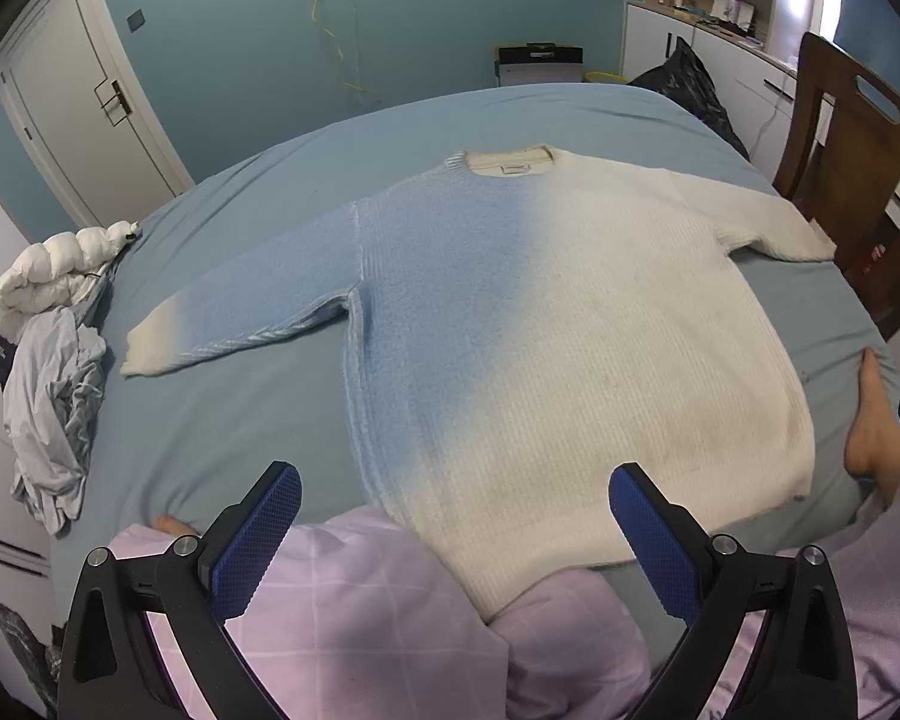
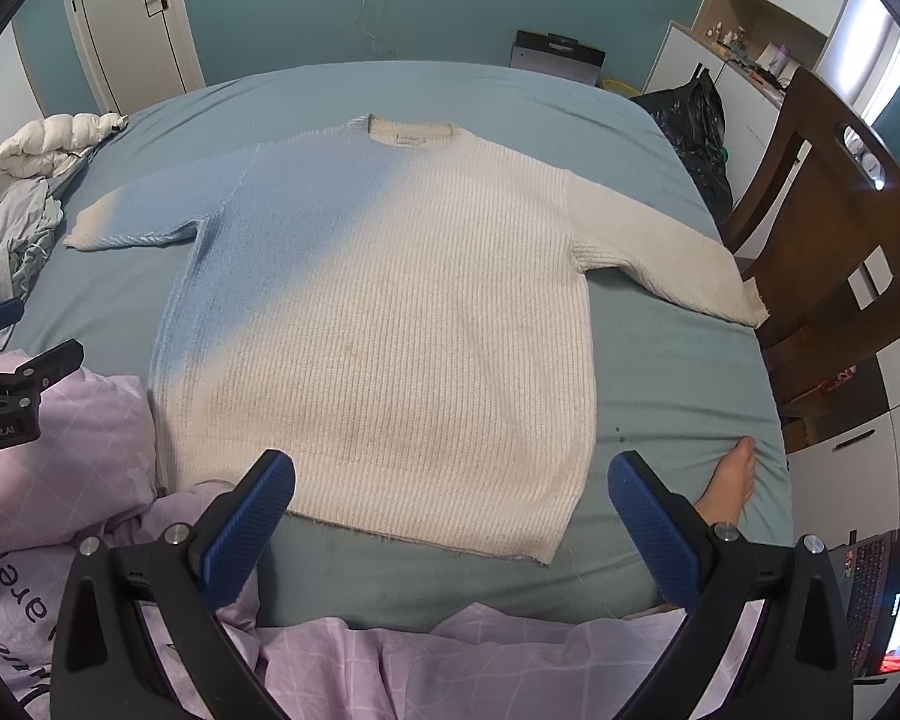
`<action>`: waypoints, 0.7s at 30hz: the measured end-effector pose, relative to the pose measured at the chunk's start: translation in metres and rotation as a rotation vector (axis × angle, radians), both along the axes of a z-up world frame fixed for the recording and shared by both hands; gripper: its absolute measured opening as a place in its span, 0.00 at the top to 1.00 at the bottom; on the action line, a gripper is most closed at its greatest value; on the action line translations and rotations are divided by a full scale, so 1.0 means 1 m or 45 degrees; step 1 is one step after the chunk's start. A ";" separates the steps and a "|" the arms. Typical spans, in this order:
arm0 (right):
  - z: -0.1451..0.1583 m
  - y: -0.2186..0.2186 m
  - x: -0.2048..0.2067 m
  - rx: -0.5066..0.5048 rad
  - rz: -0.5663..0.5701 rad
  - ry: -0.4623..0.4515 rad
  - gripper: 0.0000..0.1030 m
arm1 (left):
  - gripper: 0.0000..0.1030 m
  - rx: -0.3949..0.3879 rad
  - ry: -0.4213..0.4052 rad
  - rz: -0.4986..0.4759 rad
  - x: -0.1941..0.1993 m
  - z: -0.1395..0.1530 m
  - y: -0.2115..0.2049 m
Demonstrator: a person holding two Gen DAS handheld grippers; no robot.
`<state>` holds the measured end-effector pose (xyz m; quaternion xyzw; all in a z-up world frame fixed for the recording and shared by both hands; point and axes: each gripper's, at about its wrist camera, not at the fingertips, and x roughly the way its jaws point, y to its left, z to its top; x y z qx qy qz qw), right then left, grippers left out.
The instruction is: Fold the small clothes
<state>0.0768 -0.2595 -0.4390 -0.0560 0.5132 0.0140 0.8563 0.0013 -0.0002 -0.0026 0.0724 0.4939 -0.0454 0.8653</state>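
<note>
Teal walls [image 1: 222,6], white door [image 1: 84,102], wooden chair [image 2: 828,204], white cabinets [image 1: 690,48].

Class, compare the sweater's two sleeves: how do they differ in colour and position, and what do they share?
The left sleeve is blue, fading to cream at its cuff; the right sleeve is cream throughout. The left sleeve points toward the clothes pile; the right sleeve reaches toward the wooden chair. Both lie flat, spread out on the bed.

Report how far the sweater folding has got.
Done: the sweater lies spread flat on the bed, both sleeves out, collar away from the person. In hand: nothing; the left gripper and right gripper hang open above the hem. Left: every fold, and the crumpled clothes at the bed's edge.
</note>
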 end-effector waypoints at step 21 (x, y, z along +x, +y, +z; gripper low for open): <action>-0.016 -0.047 0.027 0.019 -0.093 0.051 0.01 | 0.00 -0.036 0.034 0.009 0.014 -0.010 0.000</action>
